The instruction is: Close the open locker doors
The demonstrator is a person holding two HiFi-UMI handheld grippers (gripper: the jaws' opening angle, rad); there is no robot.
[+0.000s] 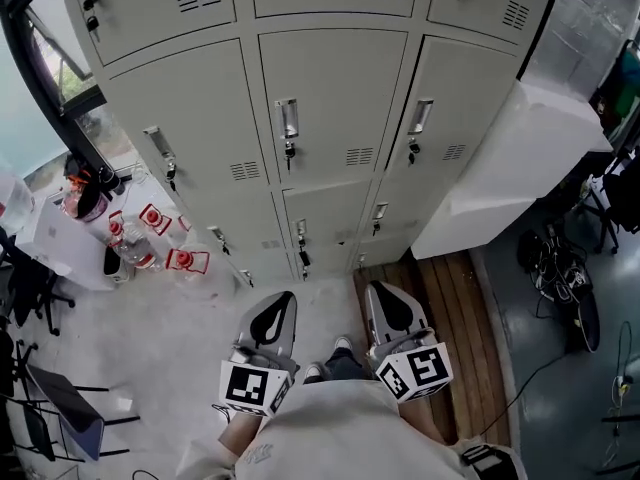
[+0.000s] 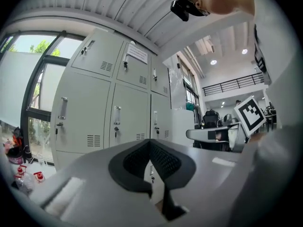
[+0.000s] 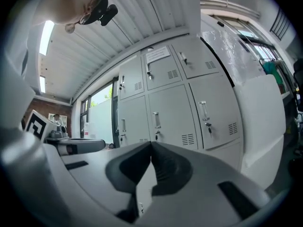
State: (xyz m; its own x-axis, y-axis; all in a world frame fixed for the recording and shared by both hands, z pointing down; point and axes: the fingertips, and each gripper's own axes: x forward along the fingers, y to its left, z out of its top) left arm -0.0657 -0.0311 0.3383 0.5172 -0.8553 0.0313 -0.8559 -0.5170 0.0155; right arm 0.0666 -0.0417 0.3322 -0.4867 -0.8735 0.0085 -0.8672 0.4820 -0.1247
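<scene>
The grey locker bank (image 1: 335,103) fills the upper part of the head view, three columns wide. Every door I can see lies flush with its frame, each with a chrome handle (image 1: 288,120) and a key. My left gripper (image 1: 285,298) and right gripper (image 1: 376,290) are held side by side close to the person's body, well short of the lockers, and point level at them. Both are shut with nothing between the jaws. In the left gripper view the left gripper's (image 2: 150,144) jaws meet at the tip before the locker doors (image 2: 128,112). The right gripper (image 3: 151,144) shows the same before the lockers (image 3: 165,112).
Several plastic bottles with red labels (image 1: 150,238) stand on the floor left of the lockers, beside a window frame (image 1: 50,78). A white wrapped block (image 1: 520,158) abuts the lockers on the right. Wooden planks (image 1: 450,308) lie under it. Cables (image 1: 560,268) lie further right.
</scene>
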